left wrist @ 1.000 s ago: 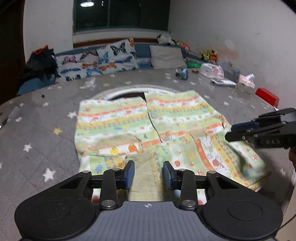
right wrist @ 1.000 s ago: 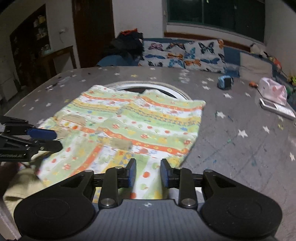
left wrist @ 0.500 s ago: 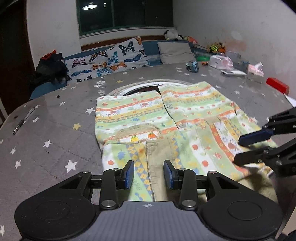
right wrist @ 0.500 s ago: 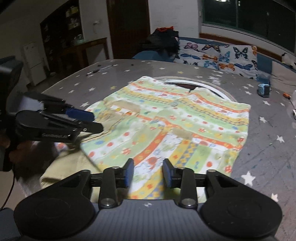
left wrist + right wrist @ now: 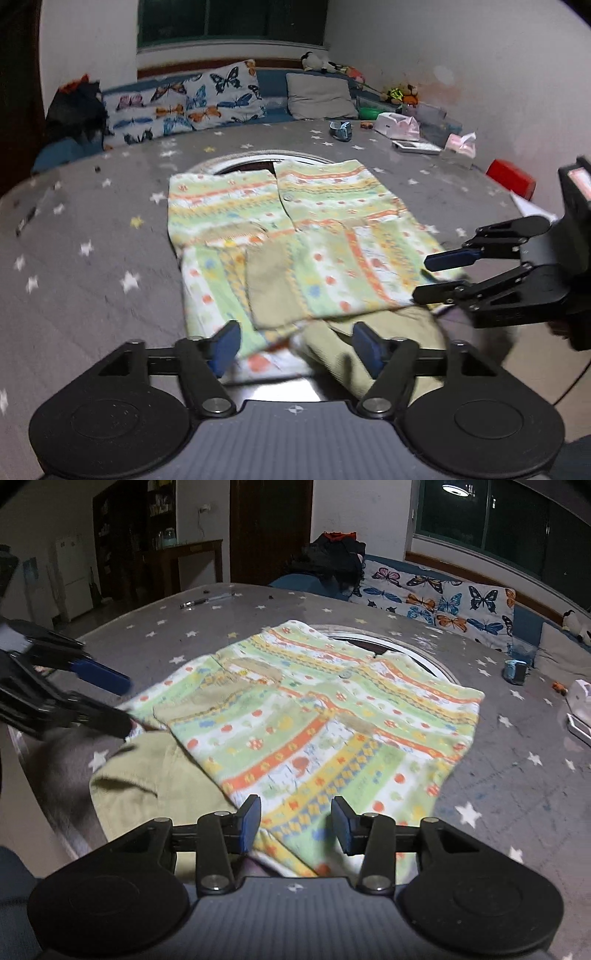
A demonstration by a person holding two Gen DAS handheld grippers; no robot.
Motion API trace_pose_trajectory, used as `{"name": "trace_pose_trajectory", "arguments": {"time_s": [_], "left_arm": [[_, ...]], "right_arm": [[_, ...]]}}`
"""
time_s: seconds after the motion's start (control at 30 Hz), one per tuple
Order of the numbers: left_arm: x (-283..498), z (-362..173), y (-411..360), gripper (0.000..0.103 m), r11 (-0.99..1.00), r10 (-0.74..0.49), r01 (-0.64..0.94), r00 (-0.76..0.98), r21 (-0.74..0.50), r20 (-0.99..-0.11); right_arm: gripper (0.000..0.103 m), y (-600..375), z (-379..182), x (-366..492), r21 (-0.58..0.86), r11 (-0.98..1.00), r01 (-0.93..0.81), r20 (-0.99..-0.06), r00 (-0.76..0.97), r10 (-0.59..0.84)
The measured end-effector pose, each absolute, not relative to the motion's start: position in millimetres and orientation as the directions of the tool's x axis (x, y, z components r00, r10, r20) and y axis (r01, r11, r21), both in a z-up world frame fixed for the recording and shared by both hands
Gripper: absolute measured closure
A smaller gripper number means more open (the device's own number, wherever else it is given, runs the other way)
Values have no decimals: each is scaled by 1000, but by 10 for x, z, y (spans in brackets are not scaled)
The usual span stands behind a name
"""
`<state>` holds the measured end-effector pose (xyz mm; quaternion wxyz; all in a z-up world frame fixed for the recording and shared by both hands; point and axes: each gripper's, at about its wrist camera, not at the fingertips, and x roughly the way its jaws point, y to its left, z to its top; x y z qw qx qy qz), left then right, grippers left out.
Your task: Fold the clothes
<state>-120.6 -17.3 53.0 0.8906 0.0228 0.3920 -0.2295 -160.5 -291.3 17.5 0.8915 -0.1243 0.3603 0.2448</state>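
Note:
A small shirt (image 5: 332,236) striped in green, orange and yellow lies flat on the grey star-print table cover (image 5: 92,280), with its olive inner side (image 5: 373,350) showing at the near edge. My left gripper (image 5: 295,343) hovers over that near hem. Its jaws are opening wide, and the cloth lies below them without being pinched. The right gripper (image 5: 295,821) is open over the shirt's (image 5: 332,720) near right hem, pads clear of the fabric. Each view shows the other gripper at the side: the right gripper (image 5: 421,278) and the left gripper (image 5: 126,703).
A white ring (image 5: 258,162) lies under the shirt's far edge. Butterfly pillows (image 5: 184,107) and a grey cushion (image 5: 317,96) line the back. A red box (image 5: 511,179), a white pouch (image 5: 397,123) and a blue object (image 5: 341,131) sit far right. A pen (image 5: 207,600) lies far left.
The left jaws have spread wide and let go of the olive strip between them. Both grippers drew back toward the near table edge. The right jaws widened slightly.

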Motion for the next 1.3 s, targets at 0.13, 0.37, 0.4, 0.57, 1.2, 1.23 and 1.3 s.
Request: {"name": "trace_pose_trajectory", "arguments": {"time_s": [0.13,0.37,0.4,0.57,1.2,1.23,1.3], "left_arm": [[-1256,488,-228,36,895,-402,403,547,-190,-734],[-1284,343,-355,59,893,-391,405,489,-195,-780],[-1269,316,-356,66,892,-395,401,476,-206,-786],[-1210,301,-350,93,865,-458,416,427,-281,-779],[-450,572,-132,93,746,-666,335,392,-576,-635],[-489,573,-109,92,747,-664,350,394,-564,-635],[-601,588,-46,89,756,-654,385,412,-529,-635]], "right_arm": [[56,-2950,216,-1724,-88,831,-549,-707,622,336],[55,-2974,236,-1941,-175,777,-605,-715,621,321],[55,-2975,227,-1963,-187,769,-612,-717,620,319],[53,-2956,156,-2060,-255,722,-644,-723,623,300],[72,-2619,87,-1866,-231,677,-698,-613,645,456],[83,-2621,95,-1809,-198,689,-697,-620,634,463],[91,-2653,122,-1707,-131,716,-686,-626,617,477]]}}
